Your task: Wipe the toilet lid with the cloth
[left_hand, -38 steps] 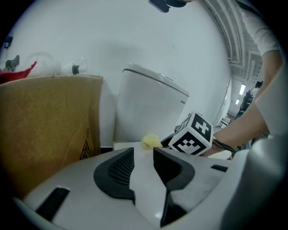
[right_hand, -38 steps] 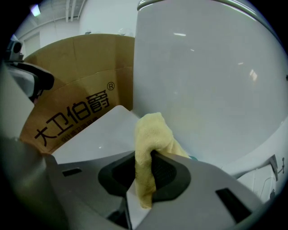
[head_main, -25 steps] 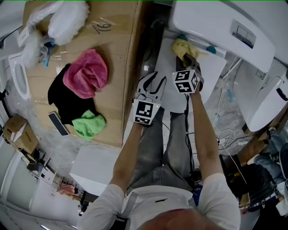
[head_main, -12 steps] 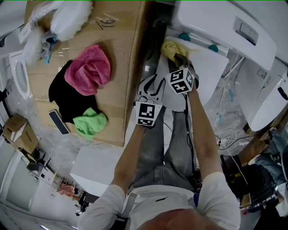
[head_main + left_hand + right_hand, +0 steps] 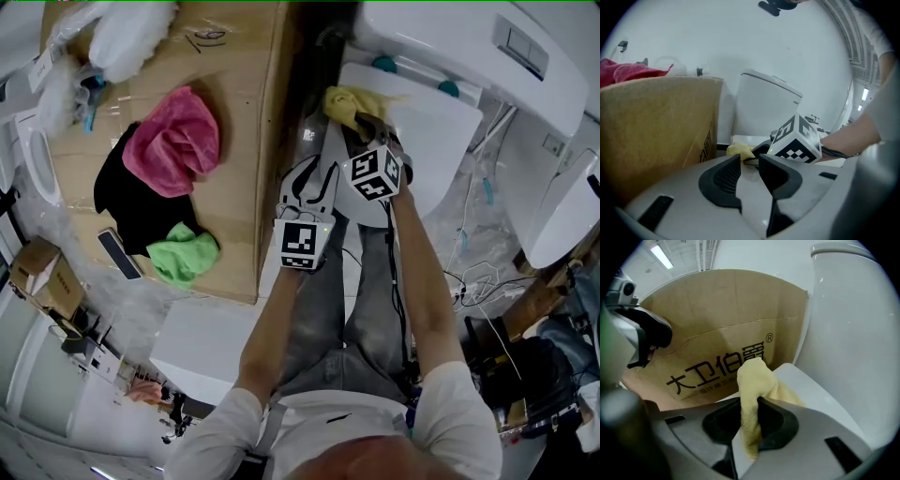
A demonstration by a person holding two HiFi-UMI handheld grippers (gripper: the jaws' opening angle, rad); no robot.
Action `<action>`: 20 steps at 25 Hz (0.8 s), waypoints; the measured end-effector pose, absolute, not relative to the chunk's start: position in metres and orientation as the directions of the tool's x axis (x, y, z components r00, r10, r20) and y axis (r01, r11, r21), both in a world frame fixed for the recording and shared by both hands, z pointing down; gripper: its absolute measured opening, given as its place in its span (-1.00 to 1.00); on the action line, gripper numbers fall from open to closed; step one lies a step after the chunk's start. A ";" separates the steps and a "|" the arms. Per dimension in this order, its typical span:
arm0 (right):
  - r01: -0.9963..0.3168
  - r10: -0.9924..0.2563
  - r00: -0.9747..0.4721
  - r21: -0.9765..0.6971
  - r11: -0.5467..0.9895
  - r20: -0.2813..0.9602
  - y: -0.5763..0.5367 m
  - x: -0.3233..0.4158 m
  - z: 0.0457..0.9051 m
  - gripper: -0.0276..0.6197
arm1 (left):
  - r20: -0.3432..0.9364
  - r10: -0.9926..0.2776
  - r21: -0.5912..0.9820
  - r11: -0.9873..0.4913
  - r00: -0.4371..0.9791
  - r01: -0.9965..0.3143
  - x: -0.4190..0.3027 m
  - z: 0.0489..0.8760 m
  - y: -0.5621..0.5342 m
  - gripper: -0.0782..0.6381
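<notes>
Here, head view, cloth: the yellow cloth sits bunched on the left rear corner of the toilet lid, close to the hinge end, gripped by the right claw.
Head view, lid: it is closed, with its long axis running from the tank toward the person. Nearly all its bare white surface lies to the right of the cloth and nearer the person.
Head view, left claw: the left claw hangs off the lid's left edge, just beside the right claw, over the gap next to the cardboard box.
Left gripper view, left claw: its jaws stand a narrow gap apart with nothing between them. The cloth and the right claw's marker cube show just beyond.
Right gripper view, right claw: its jaws are clamped on an upright fold of the cloth, and the rest drapes onto the lid.
Right gripper view, edges: the box wall fills the view ahead and the tank rises at right.
Judgement, next stroke: the right hand does the work. Open room lies rightward across the lid and back along its length, while the box side is tight.
</notes>
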State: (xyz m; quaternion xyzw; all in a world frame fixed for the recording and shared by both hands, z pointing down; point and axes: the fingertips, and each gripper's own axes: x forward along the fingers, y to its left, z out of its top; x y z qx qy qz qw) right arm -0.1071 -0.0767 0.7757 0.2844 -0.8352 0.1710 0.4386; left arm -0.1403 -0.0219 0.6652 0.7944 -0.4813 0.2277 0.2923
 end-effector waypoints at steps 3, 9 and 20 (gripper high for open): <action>-0.618 -0.323 -0.463 -0.039 0.785 0.825 -0.071 -0.107 0.776 -0.64 | 0.656 -0.629 0.239 -0.351 0.417 -0.905 -0.143 0.671 -0.016 -0.40; -0.602 -0.315 -0.478 -0.044 0.798 0.820 -0.058 -0.099 0.776 -0.64 | 0.672 -0.626 0.220 -0.342 0.396 -0.914 -0.137 0.675 -0.011 -0.40; -0.607 -0.302 -0.474 -0.058 0.793 0.827 -0.032 -0.059 0.776 -0.64 | 0.678 -0.617 0.211 -0.358 0.400 -0.910 -0.108 0.672 -0.005 -0.40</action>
